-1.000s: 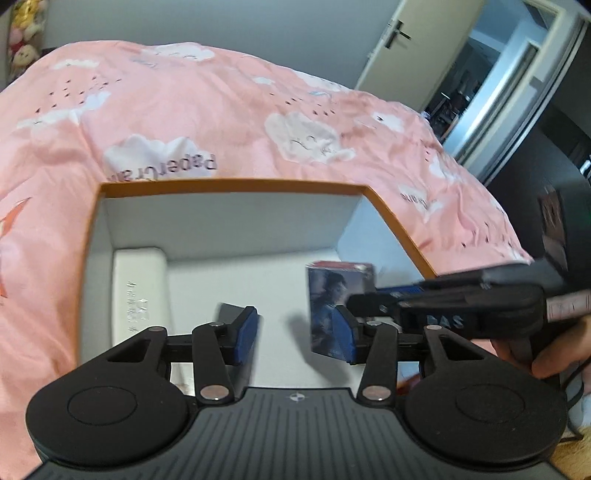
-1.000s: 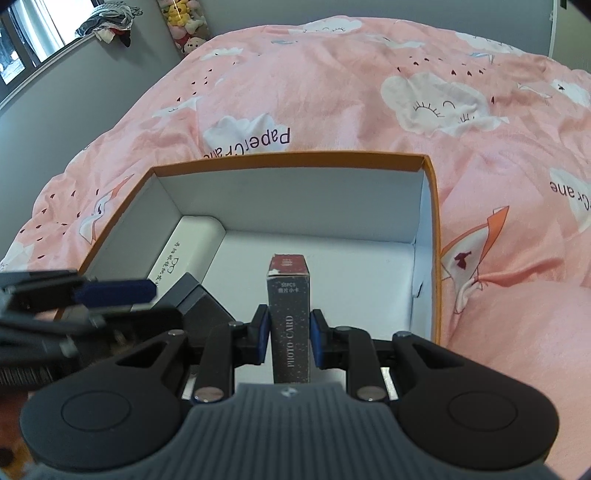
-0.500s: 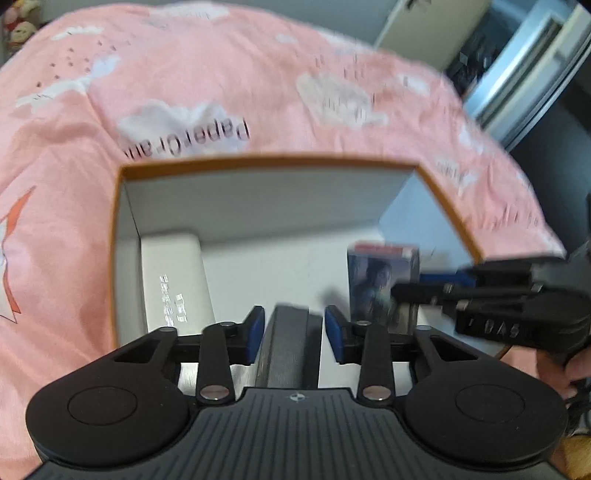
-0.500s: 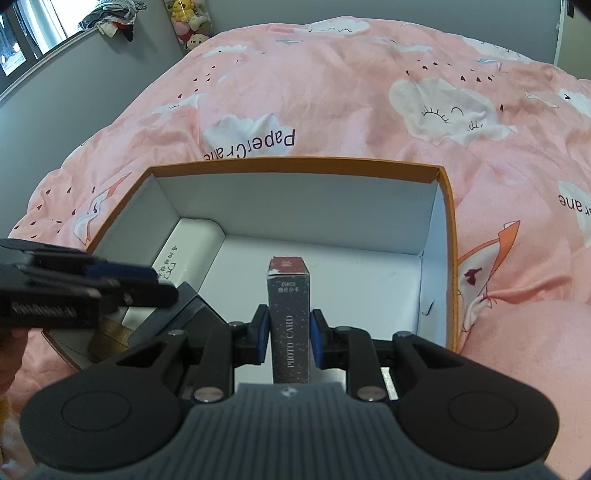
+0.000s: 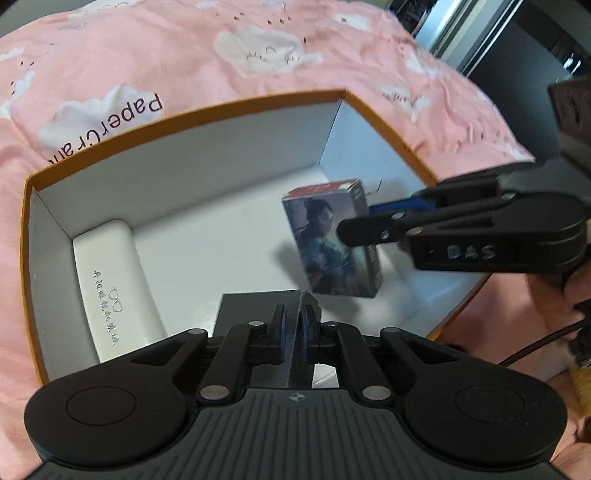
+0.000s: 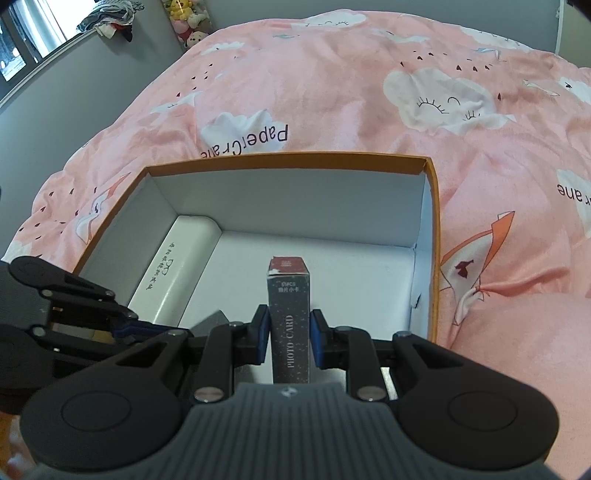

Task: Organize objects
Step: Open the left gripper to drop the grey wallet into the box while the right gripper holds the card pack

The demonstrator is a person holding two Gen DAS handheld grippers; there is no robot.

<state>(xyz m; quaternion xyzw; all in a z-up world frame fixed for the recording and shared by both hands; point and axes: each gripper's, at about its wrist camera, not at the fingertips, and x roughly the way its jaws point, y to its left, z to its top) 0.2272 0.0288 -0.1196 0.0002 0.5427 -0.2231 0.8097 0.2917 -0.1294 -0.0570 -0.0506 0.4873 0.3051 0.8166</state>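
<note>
An orange-rimmed white box (image 5: 184, 114) (image 6: 288, 158) lies on the pink bedspread. My left gripper (image 5: 293, 328) is shut on the thin edge of a dark grey box (image 5: 255, 306) at the near side of the box; it shows as a grey corner in the right wrist view (image 6: 212, 321). My right gripper (image 6: 289, 332) is shut on an upright photo card box (image 6: 289, 317), held over the box floor at the right; the left wrist view shows its printed face (image 5: 328, 243) and the right gripper (image 5: 369, 221) on it. A white case (image 5: 110, 288) (image 6: 173, 269) lies along the left wall.
The pink bedspread (image 6: 369, 92) with cloud prints surrounds the box. A dark doorway (image 5: 517, 44) and furniture lie to the right, plush toys (image 6: 188, 22) and a window at the far left.
My left gripper has moved right over the dark grey box and closed on its edge. The right gripper keeps the photo card box gripped and has drifted slightly.
</note>
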